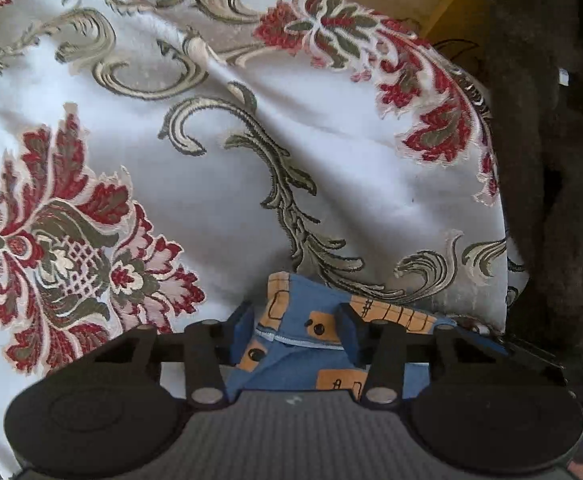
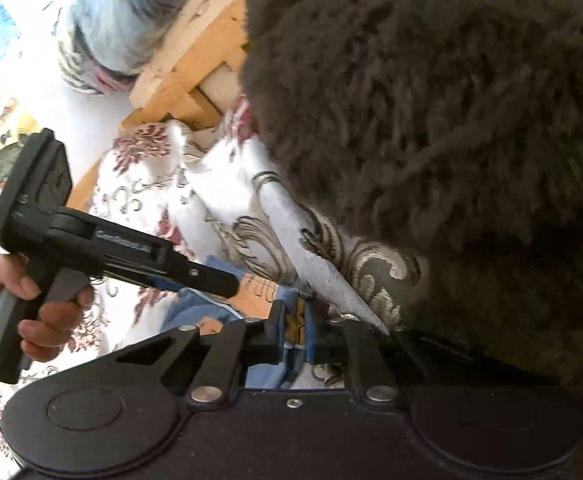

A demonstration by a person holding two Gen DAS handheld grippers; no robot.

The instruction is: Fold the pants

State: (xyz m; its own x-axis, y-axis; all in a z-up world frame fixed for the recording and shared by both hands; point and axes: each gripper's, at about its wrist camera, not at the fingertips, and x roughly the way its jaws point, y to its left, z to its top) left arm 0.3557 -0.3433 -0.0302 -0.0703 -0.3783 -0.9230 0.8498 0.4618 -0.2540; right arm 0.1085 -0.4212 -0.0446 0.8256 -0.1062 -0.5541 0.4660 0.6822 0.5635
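Note:
The pants [image 1: 295, 294] are small, blue with orange patches drawn in black, and lie bunched on the floral cloth close under the camera. My left gripper [image 1: 295, 320] is open, its blue-padded fingers [image 1: 241, 322] set wide to either side of the bunched fabric. In the right wrist view a hand holds the left gripper [image 2: 211, 278] from the left, its tip over the pants [image 2: 193, 312]. My right gripper [image 2: 294, 332] is shut on an edge of the pants, with a thin strip of blue and orange fabric pinched between its pads.
A white cloth with red and olive floral embroidery [image 1: 219, 184] covers the surface and hangs in folds [image 2: 315, 264] at its edge. A dark grey fluffy garment [image 2: 431, 120] fills the right side, close to both grippers. A wooden frame [image 2: 187, 64] and a wrapped bundle [image 2: 123, 16] lie beyond.

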